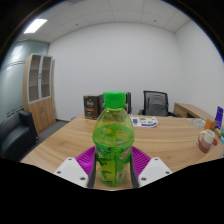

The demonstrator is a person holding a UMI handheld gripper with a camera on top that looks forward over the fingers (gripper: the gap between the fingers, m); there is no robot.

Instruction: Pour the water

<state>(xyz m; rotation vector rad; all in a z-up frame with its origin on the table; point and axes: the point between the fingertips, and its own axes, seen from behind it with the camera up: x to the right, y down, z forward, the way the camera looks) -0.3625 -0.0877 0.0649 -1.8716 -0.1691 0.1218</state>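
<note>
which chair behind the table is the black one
The black office chair, beyond the table's far edge and right of the green-backed chair. Both stand beyond the green bottle gripped by the gripper.

Only the front of the handheld gripper [112, 165] shows. Its jaws are two white, flat-faced fingers with angular, chamfered outer corners, one either side of the green bottle [112, 140]. Each finger carries a magenta pad [86, 157] on its inner face; the pads have a ribbed or ridged texture and flare outward from the bottle towards the finger tips. The white bodies look like moulded or printed plastic, plain and unmarked. No cables, screws, labels or sleeve can be made out. Between the fingers, behind the bottle, the housing is dark.
</note>
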